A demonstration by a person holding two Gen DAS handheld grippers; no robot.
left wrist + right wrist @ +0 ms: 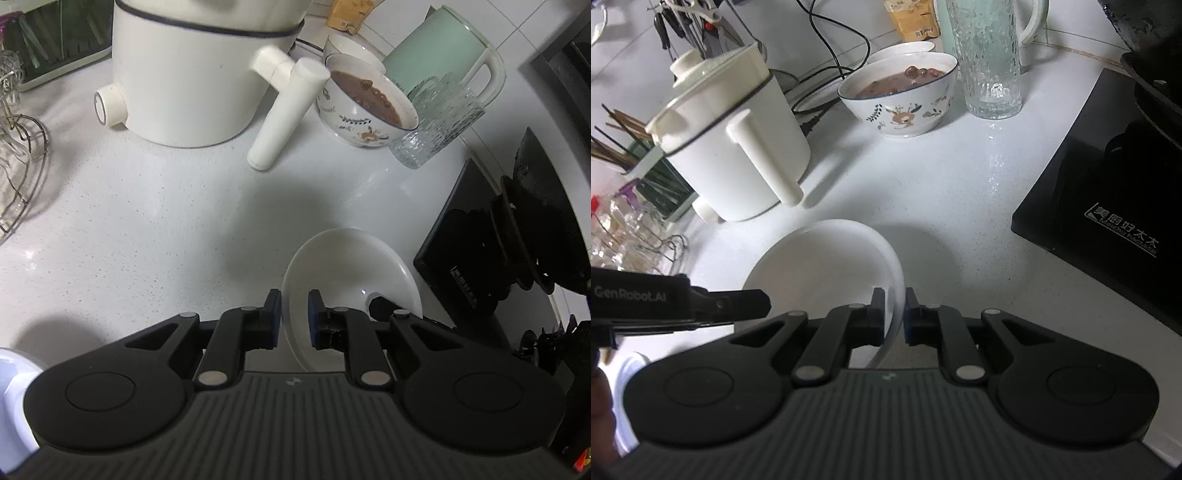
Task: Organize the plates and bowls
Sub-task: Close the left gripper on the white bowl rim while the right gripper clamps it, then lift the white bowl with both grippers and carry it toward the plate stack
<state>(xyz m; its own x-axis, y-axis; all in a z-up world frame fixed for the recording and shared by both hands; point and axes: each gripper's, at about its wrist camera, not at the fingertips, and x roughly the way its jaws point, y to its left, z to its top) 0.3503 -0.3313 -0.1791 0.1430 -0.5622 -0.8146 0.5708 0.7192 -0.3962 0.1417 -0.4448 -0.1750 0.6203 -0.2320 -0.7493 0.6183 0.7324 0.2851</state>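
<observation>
A plain white bowl point(351, 266) is held above the white counter by both grippers. My left gripper point(294, 314) is shut on its left rim. My right gripper point(894, 312) is shut on its right rim; the bowl also shows in the right wrist view point(820, 254), with the left gripper's finger point(738, 302) at its left side. A patterned bowl point(362, 107) full of brown soup stands at the back, also in the right wrist view point(905, 96), with another white bowl point(347, 46) behind it.
A white electric pot point(192, 74) with a long handle stands at the back left. A ribbed glass point(439, 122) and a green kettle point(443, 51) stand at the back right. A black stove point(1108, 184) lies to the right. A wire rack point(18, 177) is at the left.
</observation>
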